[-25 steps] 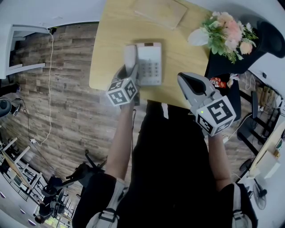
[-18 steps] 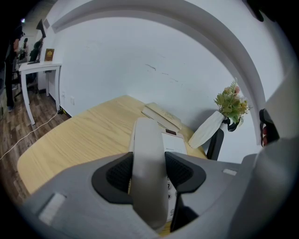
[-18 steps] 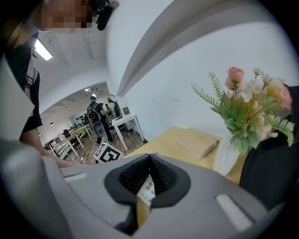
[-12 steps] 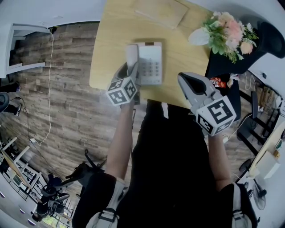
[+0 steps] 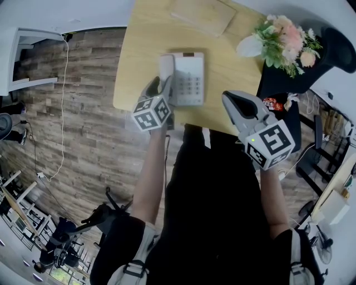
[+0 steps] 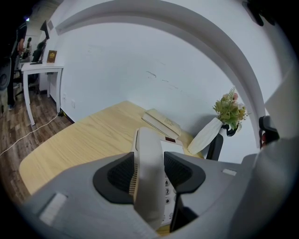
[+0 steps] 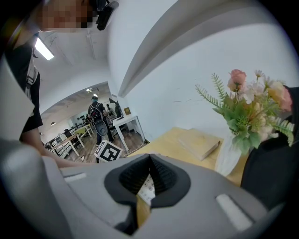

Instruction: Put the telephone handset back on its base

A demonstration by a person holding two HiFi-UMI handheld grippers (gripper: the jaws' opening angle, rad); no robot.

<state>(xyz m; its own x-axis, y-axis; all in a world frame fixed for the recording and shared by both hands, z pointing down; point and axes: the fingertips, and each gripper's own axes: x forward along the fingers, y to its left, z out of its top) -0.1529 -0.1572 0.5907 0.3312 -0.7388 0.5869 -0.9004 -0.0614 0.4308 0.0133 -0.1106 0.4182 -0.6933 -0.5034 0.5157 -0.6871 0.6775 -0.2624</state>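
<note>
Compared with a second ago, the handset (image 5: 166,68) has been carried slightly farther along the left side of the base (image 5: 190,78). The right gripper (image 5: 236,103) has been kept in place, its pads pressed together on nothing. The pale, smooth handset is pinched on edge between the dark pads of the left gripper (image 5: 162,84), above the wooden table (image 5: 142,50). A closed book (image 5: 203,14) and a vase of flowers (image 5: 281,39) are seen beyond, well apart from the telephone
</note>
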